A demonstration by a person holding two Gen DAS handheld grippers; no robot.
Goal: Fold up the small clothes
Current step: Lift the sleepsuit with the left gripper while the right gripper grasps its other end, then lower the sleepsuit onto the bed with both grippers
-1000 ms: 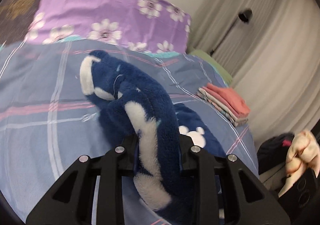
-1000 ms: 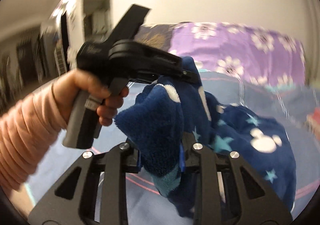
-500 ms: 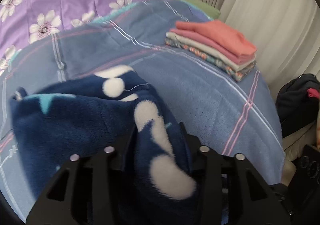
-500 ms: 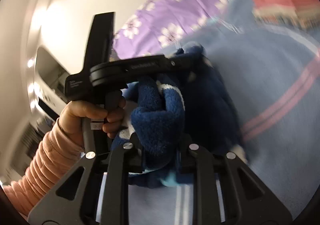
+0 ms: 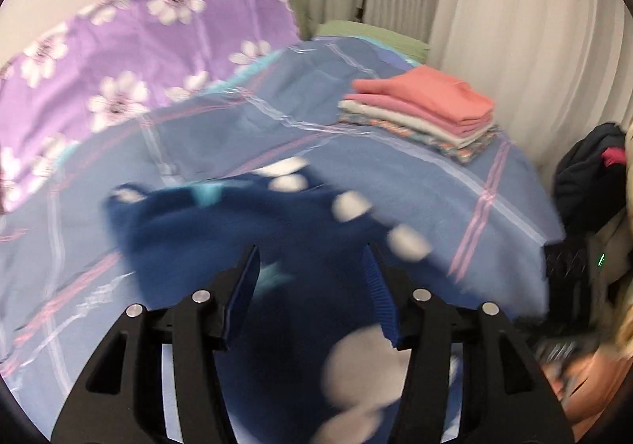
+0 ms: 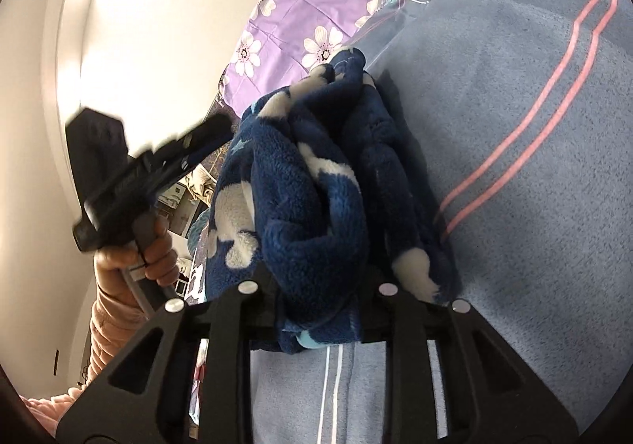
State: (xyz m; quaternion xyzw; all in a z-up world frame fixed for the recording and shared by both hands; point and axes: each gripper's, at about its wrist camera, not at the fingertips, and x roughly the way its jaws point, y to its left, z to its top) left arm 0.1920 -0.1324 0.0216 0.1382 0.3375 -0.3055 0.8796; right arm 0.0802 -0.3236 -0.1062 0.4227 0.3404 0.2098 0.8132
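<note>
left claw point(image 5: 312, 278) opening over fleece garment point(image 5: 245, 230), right claw point(image 6: 320, 286) clamping it

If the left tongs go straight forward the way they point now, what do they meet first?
Most likely the dark blue fleece garment, already lying between the opening left tongs; the blue bedspread lies beyond. Depth is blurred.

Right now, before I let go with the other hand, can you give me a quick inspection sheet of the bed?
Surface: blue checked blanket, purple flowered pillow behind.
Job's things: navy fleece garment, bunched on the blanket.
Clutter: stack of folded clothes; dark bag beside the bed.
Grippers: left gripper opening, fleece lying between; right gripper shut on the fleece.
Cables: nothing seen.
Surroundings: curtains, white wall.
</note>
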